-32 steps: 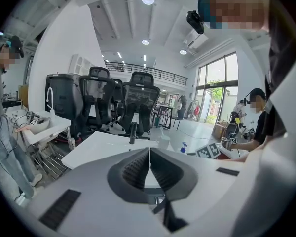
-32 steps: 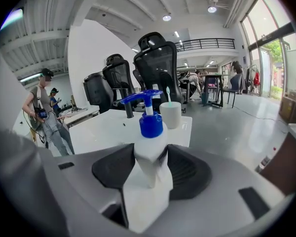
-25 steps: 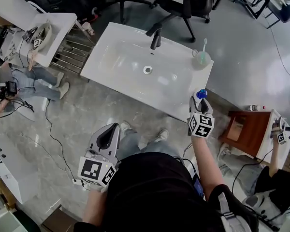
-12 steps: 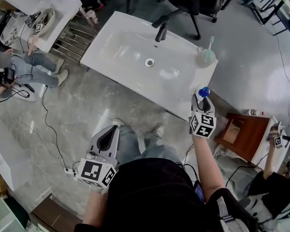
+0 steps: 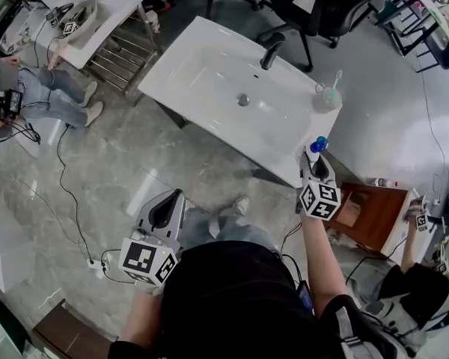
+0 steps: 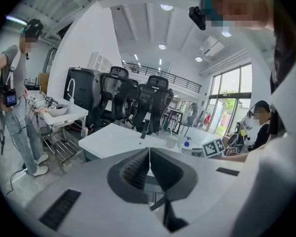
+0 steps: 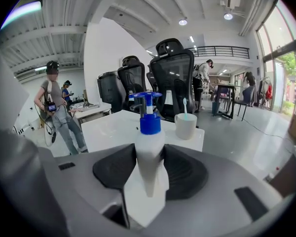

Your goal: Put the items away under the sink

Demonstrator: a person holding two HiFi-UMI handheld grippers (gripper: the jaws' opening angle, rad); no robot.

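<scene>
A white pump bottle with a blue top (image 5: 319, 144) sits at the near right corner of the white sink top (image 5: 209, 81). My right gripper (image 5: 315, 158) is shut on it. Its jaws have just been closing with the bottle between them, and in the right gripper view both pads press on the bottle's body (image 7: 149, 142). A white cup with a toothbrush (image 5: 328, 96) stands behind it on the sink top, also seen in the right gripper view (image 7: 186, 126). My left gripper (image 5: 167, 204) hangs low over the floor, shut and with nothing in it (image 6: 149, 167).
A black faucet (image 5: 271, 51) stands at the back of the basin. A brown wooden cabinet (image 5: 370, 212) is right of the sink. Office chairs (image 5: 322, 6) stand behind it, and a second white stand (image 5: 97, 10) is far left. People (image 5: 45, 99) are at both sides, and cables cross the floor.
The right gripper has tightened on the bottle and risen slightly at the sink's corner. The left gripper has shifted a little over the floor. The head view has swung, sliding the sink rightward.
</scene>
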